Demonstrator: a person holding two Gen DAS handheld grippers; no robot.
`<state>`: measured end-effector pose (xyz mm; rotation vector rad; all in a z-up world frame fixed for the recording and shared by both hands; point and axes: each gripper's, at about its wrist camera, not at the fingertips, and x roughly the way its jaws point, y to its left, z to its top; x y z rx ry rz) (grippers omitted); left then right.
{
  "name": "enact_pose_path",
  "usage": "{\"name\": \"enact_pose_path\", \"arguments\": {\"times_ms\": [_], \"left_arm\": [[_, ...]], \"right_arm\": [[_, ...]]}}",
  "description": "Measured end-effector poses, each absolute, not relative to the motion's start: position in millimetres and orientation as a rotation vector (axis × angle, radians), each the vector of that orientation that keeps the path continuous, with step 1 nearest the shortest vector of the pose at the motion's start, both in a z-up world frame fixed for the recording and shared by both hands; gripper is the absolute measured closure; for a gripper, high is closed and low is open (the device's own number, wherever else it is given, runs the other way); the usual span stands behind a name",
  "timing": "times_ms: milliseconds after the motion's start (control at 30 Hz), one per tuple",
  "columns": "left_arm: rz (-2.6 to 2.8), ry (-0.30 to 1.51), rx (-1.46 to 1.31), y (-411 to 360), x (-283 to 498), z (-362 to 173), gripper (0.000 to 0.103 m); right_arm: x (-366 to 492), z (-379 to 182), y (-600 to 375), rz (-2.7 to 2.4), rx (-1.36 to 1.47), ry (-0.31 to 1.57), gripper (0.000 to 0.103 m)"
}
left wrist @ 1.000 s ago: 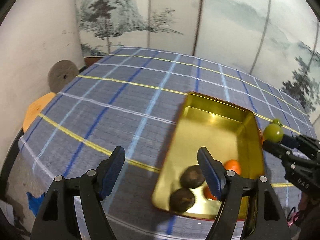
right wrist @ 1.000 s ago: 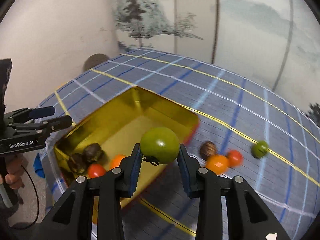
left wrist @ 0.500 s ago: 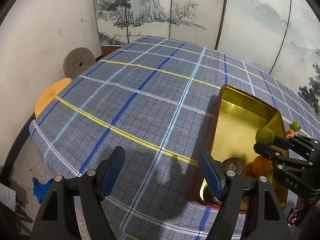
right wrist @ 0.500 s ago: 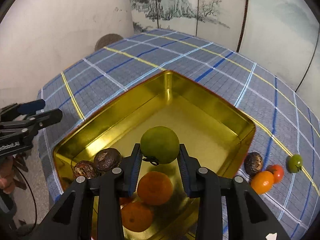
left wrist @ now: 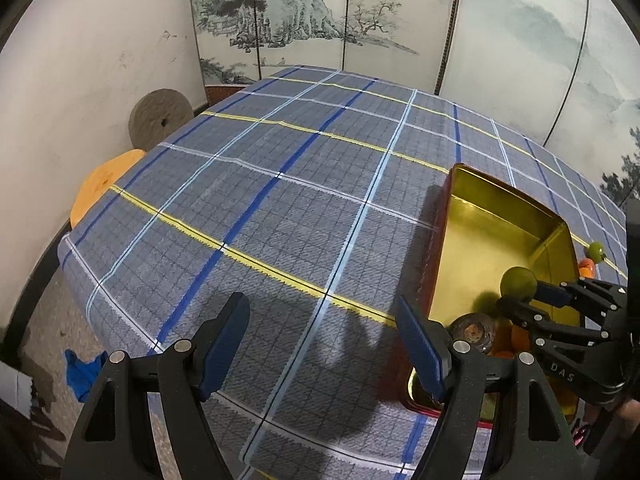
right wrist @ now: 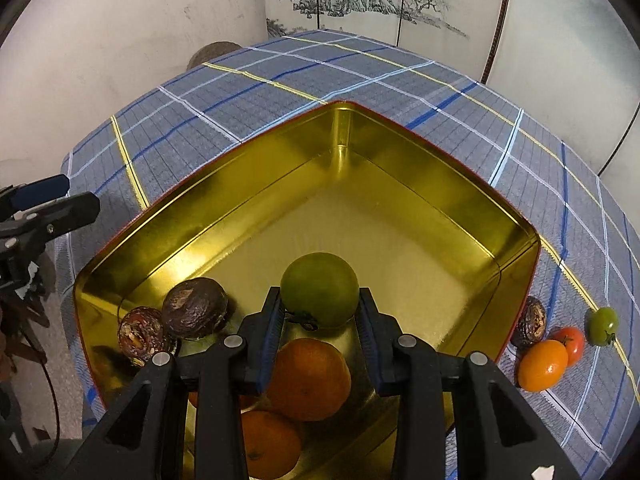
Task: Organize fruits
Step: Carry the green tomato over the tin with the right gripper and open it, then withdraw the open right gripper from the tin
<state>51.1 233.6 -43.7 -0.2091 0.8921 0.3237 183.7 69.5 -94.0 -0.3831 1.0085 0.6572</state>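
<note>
Fruit was split between tin (right wrist: pixel 440 184) and counter (left wrist: pixel 280 200). Inside the gold tin lay two dark fruits (right wrist: pixel 195 308) and two oranges (right wrist: pixel 308 380); a third orange patch below them was too hidden to count. The right gripper (right wrist: pixel 320 312) had its jaws clamped on one green fruit (right wrist: pixel 319 289) above the tin. Outside, four fruits (right wrist: pixel 543 365) sat near the tin's wall: one dark, one orange, one red, one green. The left gripper (left wrist: pixel 324 340) hung over the cloth, jaws apart and empty.

Black claw (right wrist: pixel 320 320) frames, blue pads (left wrist: pixel 222 340), silver screws.
</note>
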Motion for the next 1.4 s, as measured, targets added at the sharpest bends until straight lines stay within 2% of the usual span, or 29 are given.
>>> {"name": "enact_pose_path", "arguments": {"times_ms": [367, 733, 1033, 1400], "left_arm": [[0.315, 0.906, -0.218, 231.2, 51.9, -45.6, 0.027], [0.291, 0.910, -0.204, 217.0, 55.5, -42.9, 0.027], [0.259, 0.903, -0.185, 200.1, 58.3, -36.7, 0.027], [0.218, 0.919, -0.156, 177.0, 66.8, -35.7, 0.027]], "right_arm": [[180.9, -96.1, 70.2, 0.657, -0.377, 1.011, 0.066], [173.7, -69.9, 52.8, 0.657, -0.319, 0.945, 0.063], [171.6, -47.2, -9.1, 0.553, -0.263, 0.881, 0.063], [201.9, -64.8, -112.5, 0.345, -0.208, 0.935, 0.063]]}}
